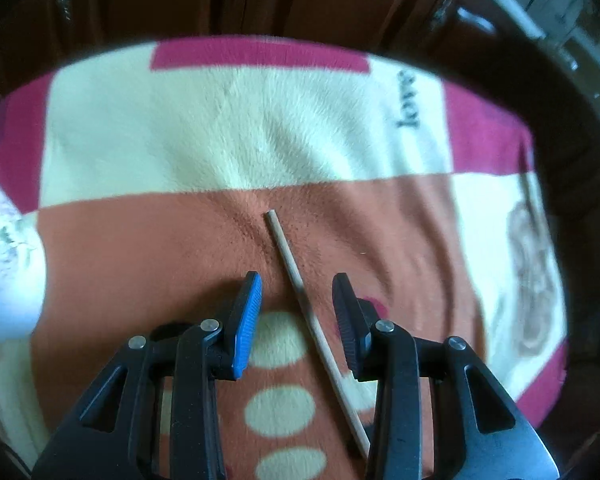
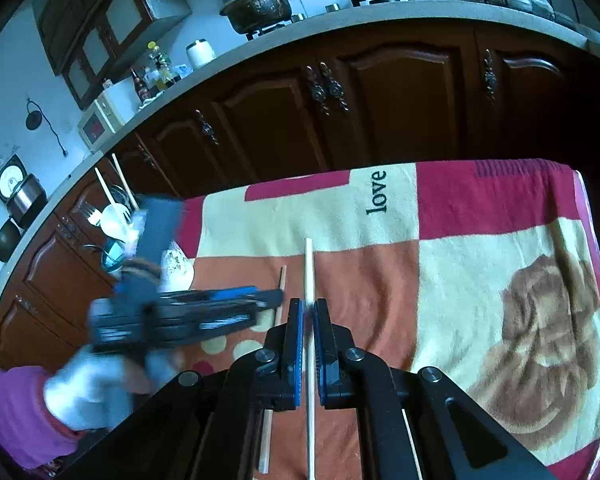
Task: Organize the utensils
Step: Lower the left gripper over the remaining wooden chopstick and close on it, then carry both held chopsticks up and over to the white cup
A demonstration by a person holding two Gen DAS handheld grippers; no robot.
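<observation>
A wooden chopstick (image 1: 300, 296) lies on the patchwork blanket (image 1: 228, 128), running diagonally between the fingers of my left gripper (image 1: 296, 292). The left gripper is open and straddles it without touching. In the right wrist view my right gripper (image 2: 308, 308) is shut on a white chopstick (image 2: 309, 264) that points away over the blanket (image 2: 480, 264). The wooden chopstick (image 2: 282, 280) lies just left of it. The left gripper (image 2: 276, 298) comes in blurred from the left, above the wooden chopstick.
A holder with utensils (image 2: 114, 220) stands at the blanket's far left corner. Dark wooden cabinets (image 2: 340, 112) stand behind the table, below a counter with pots. A thin stick (image 2: 412, 444) shows under the right gripper's right finger.
</observation>
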